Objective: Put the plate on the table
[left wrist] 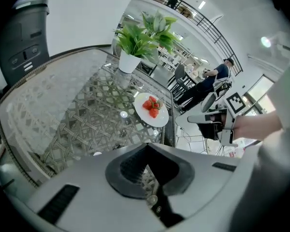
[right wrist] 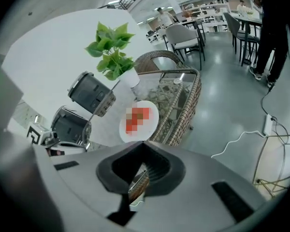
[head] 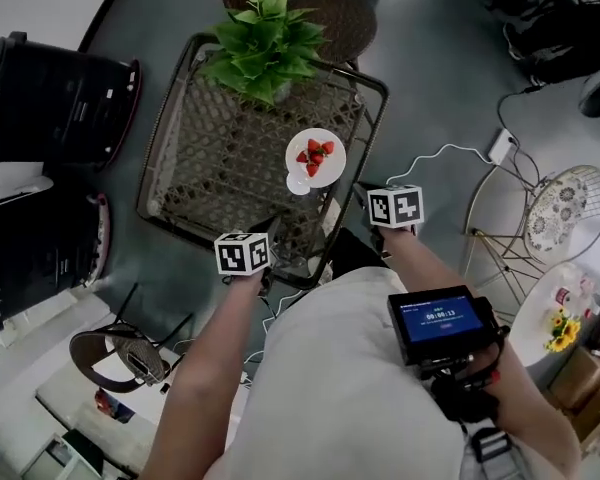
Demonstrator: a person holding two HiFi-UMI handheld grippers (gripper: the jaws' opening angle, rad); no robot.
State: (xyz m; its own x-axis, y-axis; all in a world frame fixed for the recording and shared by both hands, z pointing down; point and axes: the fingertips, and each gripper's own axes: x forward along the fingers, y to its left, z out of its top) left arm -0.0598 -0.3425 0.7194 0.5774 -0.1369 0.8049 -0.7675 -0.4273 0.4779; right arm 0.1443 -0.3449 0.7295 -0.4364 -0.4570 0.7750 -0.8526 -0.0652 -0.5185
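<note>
A white plate (head: 315, 158) with strawberries rests on the glass top of the wicker table (head: 220, 148), near its right edge. It also shows in the left gripper view as the plate (left wrist: 152, 111) and, blurred, in the right gripper view as the plate (right wrist: 138, 121). My left gripper (head: 263, 230) hovers at the table's near edge, jaws shut and empty (left wrist: 146, 158). My right gripper (head: 368, 194) is off the table's right corner, a short way from the plate, jaws shut on nothing (right wrist: 142, 166). Neither gripper touches the plate.
A potted green plant (head: 265, 38) stands at the table's far end, with a wicker chair (head: 325, 13) behind it. Two black machines (head: 50, 98) stand on the left. A white cable and power strip (head: 500, 146) lie on the floor right, beside a small round table (head: 570, 208).
</note>
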